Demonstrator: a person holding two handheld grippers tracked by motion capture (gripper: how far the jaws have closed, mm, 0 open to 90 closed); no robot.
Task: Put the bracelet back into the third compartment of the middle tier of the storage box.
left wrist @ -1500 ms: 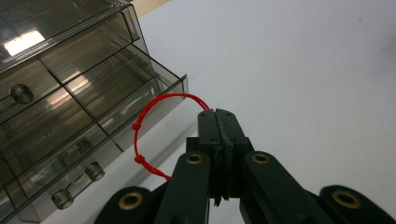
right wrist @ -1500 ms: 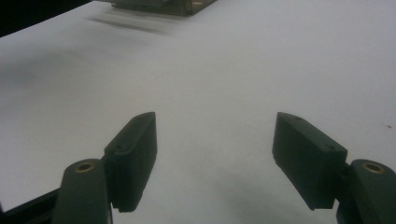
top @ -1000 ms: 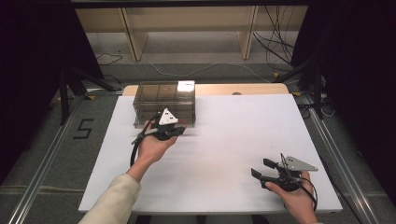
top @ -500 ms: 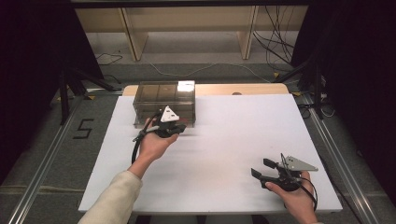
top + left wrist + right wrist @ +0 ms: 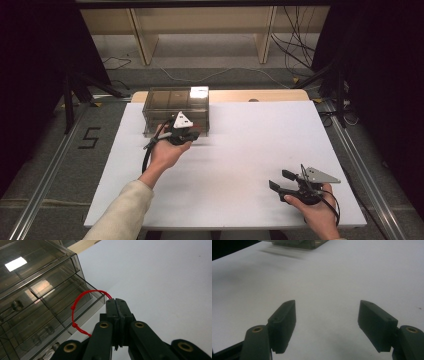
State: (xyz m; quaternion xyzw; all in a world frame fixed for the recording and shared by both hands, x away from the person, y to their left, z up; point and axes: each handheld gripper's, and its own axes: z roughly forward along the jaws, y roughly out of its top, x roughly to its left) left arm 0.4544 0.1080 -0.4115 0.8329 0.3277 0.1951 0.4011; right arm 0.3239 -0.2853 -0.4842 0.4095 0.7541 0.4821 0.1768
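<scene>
Left gripper view: red cord loop (image 5: 82, 308) pinched in clenched left gripper (image 5: 118, 305), right at smoky drawer box (image 5: 37, 290). Drawer seemingly started outward, pull unfinished. Right gripper (image 5: 327, 325) spread wide, idle over white table (image 5: 337, 272), grasping nothing.

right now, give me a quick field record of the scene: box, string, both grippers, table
box: smoky clear plastic drawer box at the far left of the table
string: thin red knotted string loop, in front of the drawers
left gripper: left gripper shut on the red string, by the box front
right gripper: right gripper open, nothing between its jaws, near right edge
table: white tabletop
</scene>
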